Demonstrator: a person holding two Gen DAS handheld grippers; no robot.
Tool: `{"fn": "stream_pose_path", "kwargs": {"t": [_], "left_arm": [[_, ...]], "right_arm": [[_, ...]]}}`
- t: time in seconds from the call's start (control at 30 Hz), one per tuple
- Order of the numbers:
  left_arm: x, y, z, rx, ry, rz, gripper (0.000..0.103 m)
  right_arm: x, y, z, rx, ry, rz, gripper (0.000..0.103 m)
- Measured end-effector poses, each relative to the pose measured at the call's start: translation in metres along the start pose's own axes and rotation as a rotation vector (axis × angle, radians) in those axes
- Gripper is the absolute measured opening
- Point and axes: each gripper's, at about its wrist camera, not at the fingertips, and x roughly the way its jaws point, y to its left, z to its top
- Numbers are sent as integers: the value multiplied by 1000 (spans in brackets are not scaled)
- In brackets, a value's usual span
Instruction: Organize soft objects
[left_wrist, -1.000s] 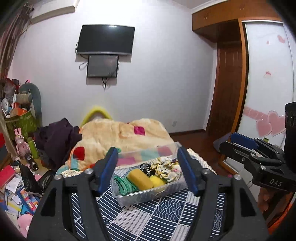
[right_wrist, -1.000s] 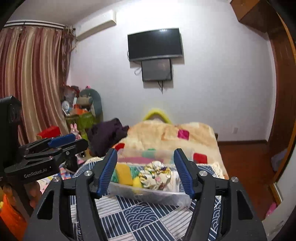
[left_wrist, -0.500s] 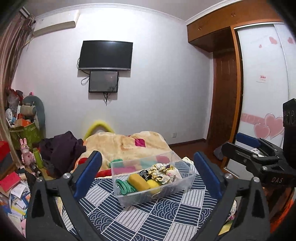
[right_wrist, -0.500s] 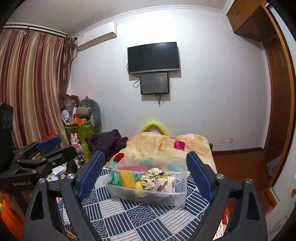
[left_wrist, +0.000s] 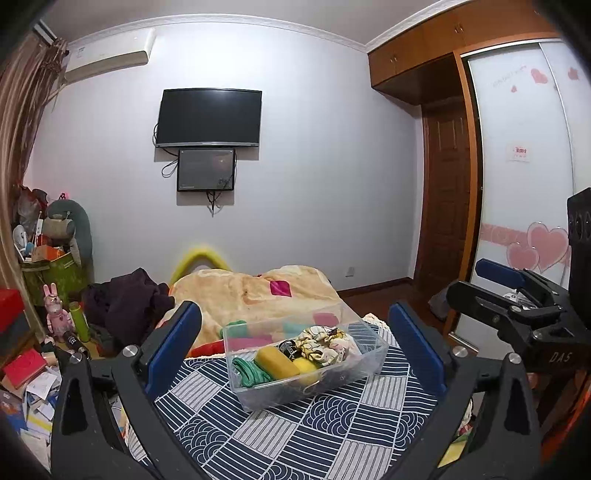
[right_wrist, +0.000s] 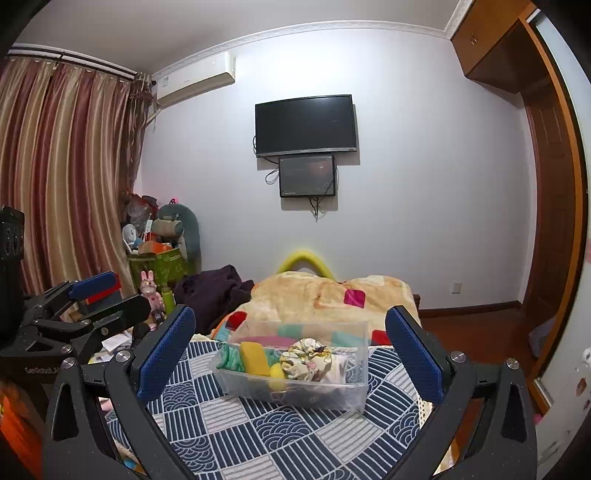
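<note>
A clear plastic box (left_wrist: 364, 363) (right_wrist: 354, 387) stands on a blue patterned cloth (left_wrist: 314, 428) (right_wrist: 266, 428). It holds soft things: a green band (left_wrist: 251, 371) (right_wrist: 231, 359), a yellow sponge (left_wrist: 277, 362) (right_wrist: 254, 357), a yellow ball (left_wrist: 306, 365) (right_wrist: 277, 371) and patterned scrunchies (left_wrist: 321, 341) (right_wrist: 301, 354). My left gripper (left_wrist: 295, 343) is open and empty, held back from the box. My right gripper (right_wrist: 290, 343) is open and empty too. Each gripper shows at the edge of the other's view.
A beige blanket (left_wrist: 251, 288) (right_wrist: 332, 295) and dark clothes (left_wrist: 125, 299) (right_wrist: 214, 288) lie behind the box. Toys and papers crowd the left floor (left_wrist: 33, 373). A wardrobe (left_wrist: 524, 206) stands at the right.
Both grippers opened wide and pulled back and up from the box. The box and its contents stayed where they were.
</note>
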Motion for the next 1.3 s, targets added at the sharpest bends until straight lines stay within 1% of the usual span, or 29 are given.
{"fn": "stream_pose_path", "kwargs": {"t": [0.5, 1.3], "left_arm": [[2, 2, -2, -14, 16, -5, 103], [0, 1, -2, -15, 11, -10, 103]], "right_arm": [[-2, 2, -2, -3, 1, -2, 103], [-3, -1, -4, -3, -3, -4, 103]]}}
